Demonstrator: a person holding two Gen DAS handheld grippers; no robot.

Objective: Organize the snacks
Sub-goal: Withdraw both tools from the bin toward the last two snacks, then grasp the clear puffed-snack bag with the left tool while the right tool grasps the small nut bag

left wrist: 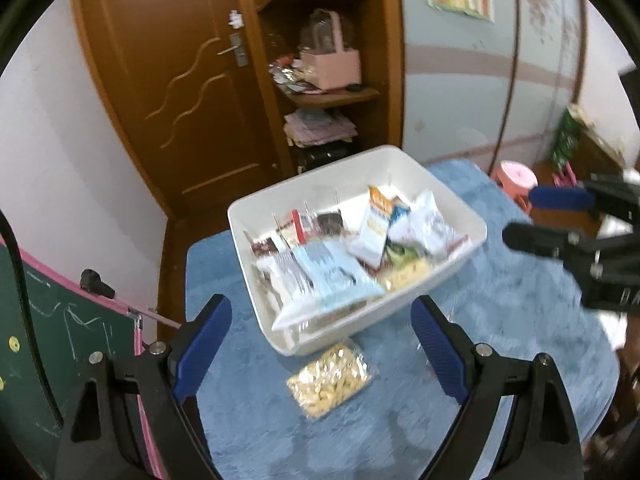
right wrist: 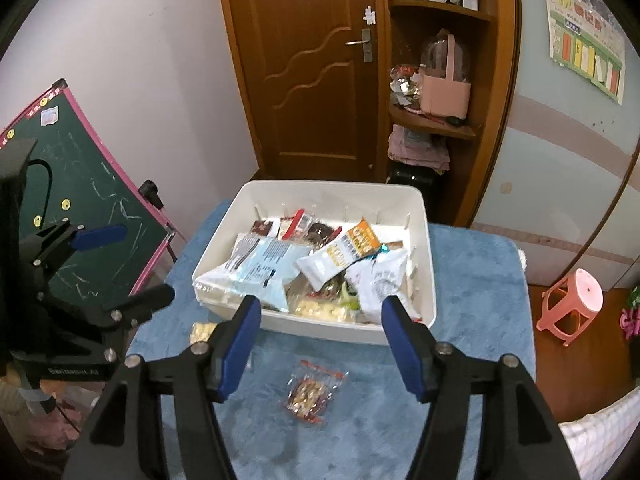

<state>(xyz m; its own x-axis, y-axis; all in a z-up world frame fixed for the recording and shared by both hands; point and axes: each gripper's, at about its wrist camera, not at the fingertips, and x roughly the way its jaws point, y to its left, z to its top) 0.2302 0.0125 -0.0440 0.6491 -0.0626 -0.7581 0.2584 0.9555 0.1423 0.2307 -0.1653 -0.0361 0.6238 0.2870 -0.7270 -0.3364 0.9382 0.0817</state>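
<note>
Both tongs stand spread wide and pinch nothing: the left tongs [left wrist: 322, 344] hang over a clear bag of pale yellow pieces [left wrist: 329, 378], and the right tongs [right wrist: 320, 340] hang over a small clear packet with red edges [right wrist: 314, 396]. Each loose snack lies flat on the blue fuzzy cover [right wrist: 472, 280] of the surface, at 6 o'clock of the white bin [right wrist: 424, 216]; the yellow bag sits just beside the bin's near wall, the red-edged packet a little farther off.

The bin is already crowded. A light blue bag [right wrist: 266, 266] and a white and orange pouch [right wrist: 340, 256] lie heaped across the other packs, and in the left view the blue bag's corner pokes over the near rim.

Risks, as I judge them:
- Thin, slick film lying flat on deep pile gives the tongs little to bite; they may close on fuzz or skid off the bag.
- A hard squeeze could crush the brittle pieces inside.
- Dropping another pack on the heap near 6 o'clock could tip the overhanging blue bag out.
- The two tongs work close together, each showing in the other's view, so reaching in at once could make them knock.
- Motion blur in the left view hints at speed, which would worsen aim.
</note>
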